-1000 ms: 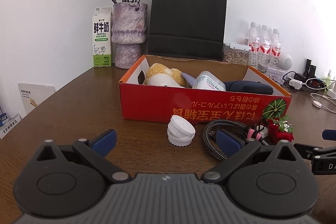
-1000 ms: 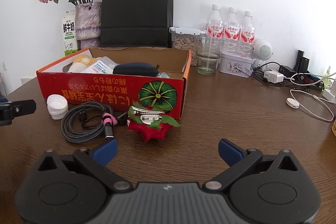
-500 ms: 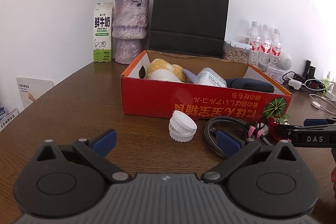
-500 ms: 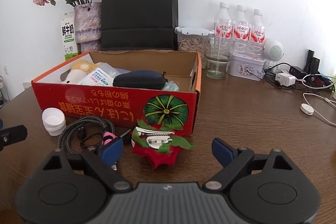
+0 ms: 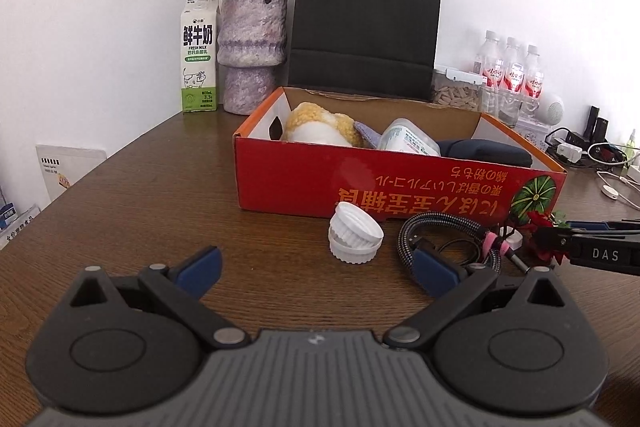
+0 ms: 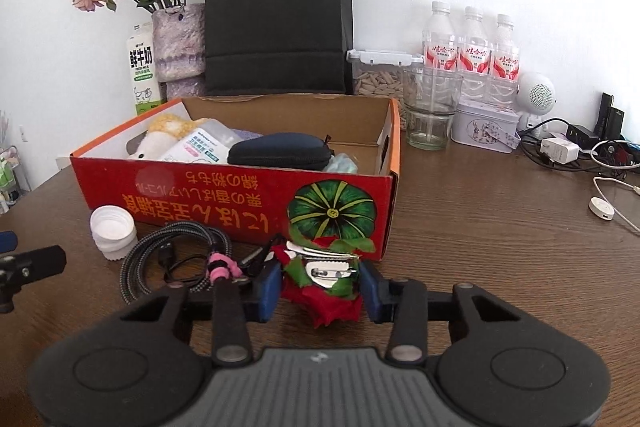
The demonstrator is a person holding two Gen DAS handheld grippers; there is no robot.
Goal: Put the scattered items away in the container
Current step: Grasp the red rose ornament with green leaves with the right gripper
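A red cardboard box (image 6: 224, 195) on the brown table holds a plush toy, a white bottle and a dark case. In front of it lie a white cap (image 6: 112, 231), a coiled braided cable (image 6: 176, 251) and a red flower hair clip (image 6: 320, 307). My right gripper (image 6: 320, 289) has its jaws closing, with the flower clip between them and both blue pads touching it. The left wrist view shows the same box (image 5: 360, 183), the cap (image 5: 354, 239), the cable (image 5: 444, 227) and the right gripper (image 5: 592, 251) at the clip (image 5: 538, 223). My left gripper (image 5: 316, 269) stands open and empty, short of the cap.
Behind the box stand a black paper bag (image 6: 276, 15), a vase of dried roses (image 6: 178, 43) and a milk carton (image 6: 142, 67). Water bottles (image 6: 472, 47), a glass (image 6: 430, 115), a tin (image 6: 484, 127) and chargers with cords (image 6: 592, 155) fill the back right.
My right gripper has moved forward to the flower clip and its jaws have narrowed from wide open onto it. The left gripper has kept still.
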